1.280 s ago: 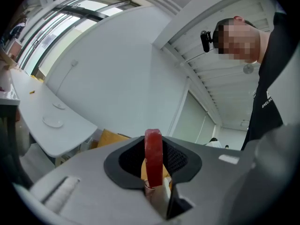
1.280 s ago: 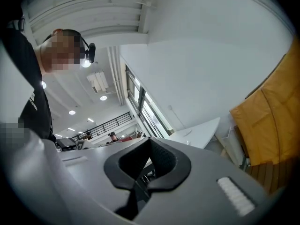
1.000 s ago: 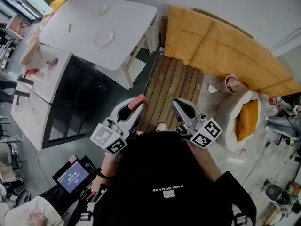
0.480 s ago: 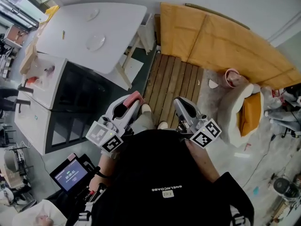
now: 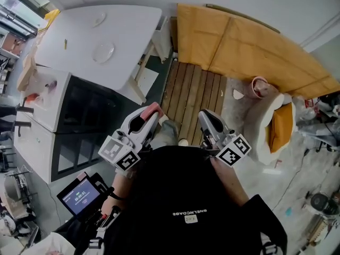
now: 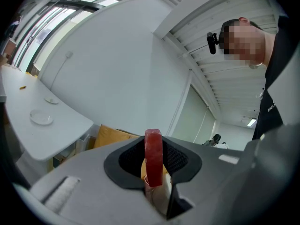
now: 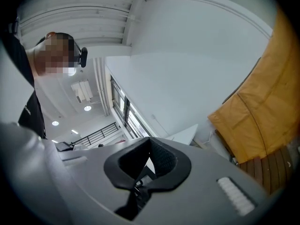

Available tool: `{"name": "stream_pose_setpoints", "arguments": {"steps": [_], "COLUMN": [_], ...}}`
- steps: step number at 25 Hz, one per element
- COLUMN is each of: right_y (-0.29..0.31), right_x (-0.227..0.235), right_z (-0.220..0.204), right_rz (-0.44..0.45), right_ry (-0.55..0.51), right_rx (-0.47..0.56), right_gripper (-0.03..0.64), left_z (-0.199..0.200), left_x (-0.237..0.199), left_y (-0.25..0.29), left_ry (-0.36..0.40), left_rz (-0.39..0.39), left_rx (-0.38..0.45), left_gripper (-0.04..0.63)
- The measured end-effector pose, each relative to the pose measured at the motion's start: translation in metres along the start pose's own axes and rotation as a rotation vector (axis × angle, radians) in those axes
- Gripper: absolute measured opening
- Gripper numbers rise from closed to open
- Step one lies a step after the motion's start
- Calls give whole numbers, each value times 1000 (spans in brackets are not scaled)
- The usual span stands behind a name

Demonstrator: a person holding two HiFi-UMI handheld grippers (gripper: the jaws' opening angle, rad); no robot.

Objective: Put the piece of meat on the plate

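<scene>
You kept the left tongs [image 5: 149, 116] clenched on the piece of meat [image 6: 153, 153] and drifted lower, still well short of the counter [image 5: 135, 28]. The plate [image 5: 103, 52] waited mid-counter. Right tongs [image 5: 204, 118] stayed closed, empty.

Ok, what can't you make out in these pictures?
- Piece of meat: its lower end, left gripper view, hidden down between the left gripper's jaws.
- Nearer plate on the white table: head view, too small to tell whether anything lies on it.
- Small yellow object on that table: head view, too small to name.
</scene>
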State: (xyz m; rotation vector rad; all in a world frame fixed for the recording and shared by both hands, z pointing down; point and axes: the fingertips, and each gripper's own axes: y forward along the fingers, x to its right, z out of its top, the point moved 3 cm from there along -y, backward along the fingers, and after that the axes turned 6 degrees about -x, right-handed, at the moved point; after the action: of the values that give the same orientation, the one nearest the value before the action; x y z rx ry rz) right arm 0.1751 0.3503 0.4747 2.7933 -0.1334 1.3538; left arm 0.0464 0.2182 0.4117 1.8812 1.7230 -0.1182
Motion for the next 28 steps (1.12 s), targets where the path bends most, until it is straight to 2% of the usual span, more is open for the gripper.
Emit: {"name": "stream_pose_setpoints", "arguments": {"steps": [9,15,28], "right_y": [12,85,196], "right_x": [8,41,54], "right_z": [5,20,41], "right_rz": [-2,-4,25], "right_ry": [4,11,-41], "right_rx": [-39,-93,-166], "right_gripper": [5,3,3], "left_z": [10,36,72], "left_x": [-11,-80,-178], "left_y": [2,27,23], "left_ry": [-27,-60,-109], "left_rz": [27,55,108], "left_rx": [26,24,87], "left_gripper": [110,110,110]}}
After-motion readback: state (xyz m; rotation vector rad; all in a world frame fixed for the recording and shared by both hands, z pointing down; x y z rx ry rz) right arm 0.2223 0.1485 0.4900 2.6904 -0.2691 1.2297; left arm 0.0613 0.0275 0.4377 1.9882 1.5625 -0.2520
